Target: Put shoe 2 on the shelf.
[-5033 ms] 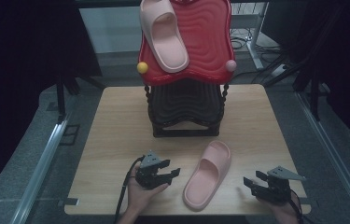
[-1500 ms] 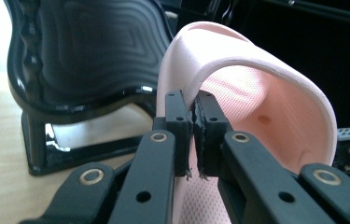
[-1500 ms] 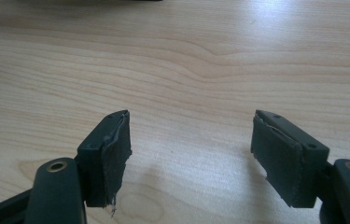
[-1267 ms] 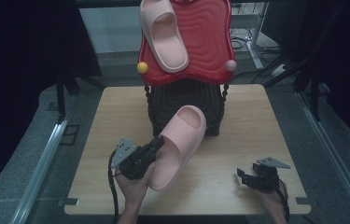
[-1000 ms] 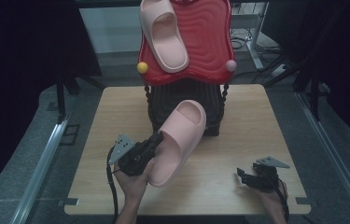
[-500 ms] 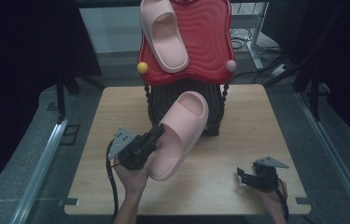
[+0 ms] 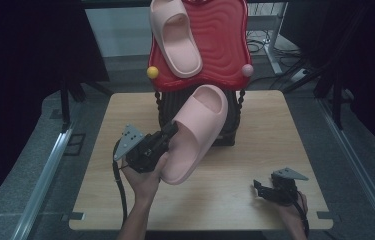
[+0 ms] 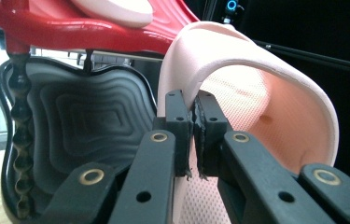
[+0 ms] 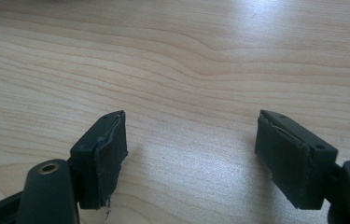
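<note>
Left gripper [image 8: 193, 135]: jaws clamped on the side wall of one pink slipper [image 7: 195, 132], held tilted above the wooden table [image 7: 235, 200] in front of the rack. Right gripper [image 9: 191, 149]: jaws wide apart, nothing between them, low over bare tabletop. Two slippers counted; the second slipper [image 7: 175, 35] lies on the red shelf [image 7: 225, 45] of the black rack [image 8: 79, 121].

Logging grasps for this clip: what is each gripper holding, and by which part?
Left gripper pinches the pink slipper by the side edge of its sole. Right gripper is open, holding nothing.
</note>
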